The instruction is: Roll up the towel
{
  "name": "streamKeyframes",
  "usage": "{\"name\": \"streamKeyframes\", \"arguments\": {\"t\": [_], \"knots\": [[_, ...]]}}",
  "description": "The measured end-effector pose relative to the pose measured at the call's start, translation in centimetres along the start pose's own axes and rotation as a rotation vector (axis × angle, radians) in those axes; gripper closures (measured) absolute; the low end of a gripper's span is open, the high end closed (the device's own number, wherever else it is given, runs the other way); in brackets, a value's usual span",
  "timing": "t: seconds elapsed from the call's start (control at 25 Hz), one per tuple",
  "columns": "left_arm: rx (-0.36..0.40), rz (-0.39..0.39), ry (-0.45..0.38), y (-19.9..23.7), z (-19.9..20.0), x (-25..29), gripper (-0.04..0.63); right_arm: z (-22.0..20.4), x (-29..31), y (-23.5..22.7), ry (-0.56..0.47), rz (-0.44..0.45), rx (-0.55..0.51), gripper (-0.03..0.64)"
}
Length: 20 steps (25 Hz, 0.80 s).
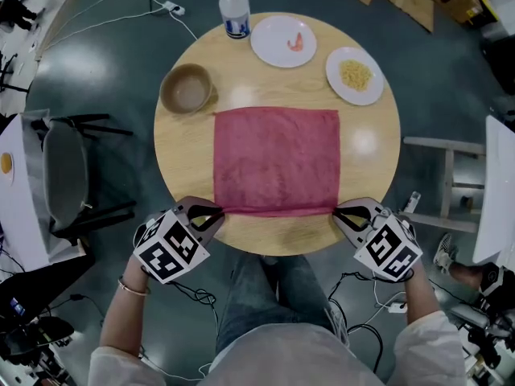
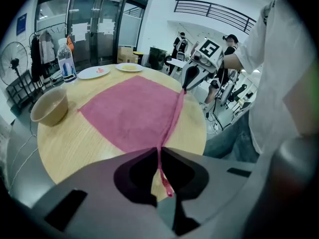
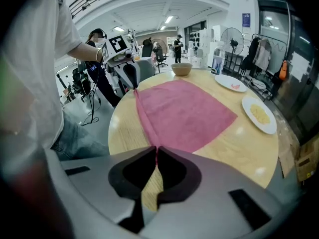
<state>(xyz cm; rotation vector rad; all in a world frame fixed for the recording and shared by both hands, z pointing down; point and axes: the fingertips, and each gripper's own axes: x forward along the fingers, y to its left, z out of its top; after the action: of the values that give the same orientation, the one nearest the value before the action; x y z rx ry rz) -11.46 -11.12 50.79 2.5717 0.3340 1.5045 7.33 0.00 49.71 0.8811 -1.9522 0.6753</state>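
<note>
Low in frame, left gripper (image 1: 216, 213) and right gripper (image 1: 337, 212) each clamp a corner of the red square cloth towel (image 1: 276, 159), seemingly taut.

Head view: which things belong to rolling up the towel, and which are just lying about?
In the job: towel, flat on the table; left gripper, shut on its near left corner; right gripper, shut on its near right corner.
Lying about: bowl; water bottle; plate with a pink morsel; plate with yellow food.
</note>
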Motion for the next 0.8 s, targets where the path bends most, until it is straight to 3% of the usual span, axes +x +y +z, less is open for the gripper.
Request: {"name": "streamKeyframes", "arguments": {"t": [0.2,0.8], "knots": [[-0.041,-0.012,-0.03,1.2,1.0,0.0,0.574,0.5,0.0,-1.1,-0.021,0.013,0.026,0.601],[-0.075,-0.012,-0.009,4.5,2.6,1.0,0.562,0.8,1.3,-4.1,-0.012,-0.013,0.068,0.598]]}}
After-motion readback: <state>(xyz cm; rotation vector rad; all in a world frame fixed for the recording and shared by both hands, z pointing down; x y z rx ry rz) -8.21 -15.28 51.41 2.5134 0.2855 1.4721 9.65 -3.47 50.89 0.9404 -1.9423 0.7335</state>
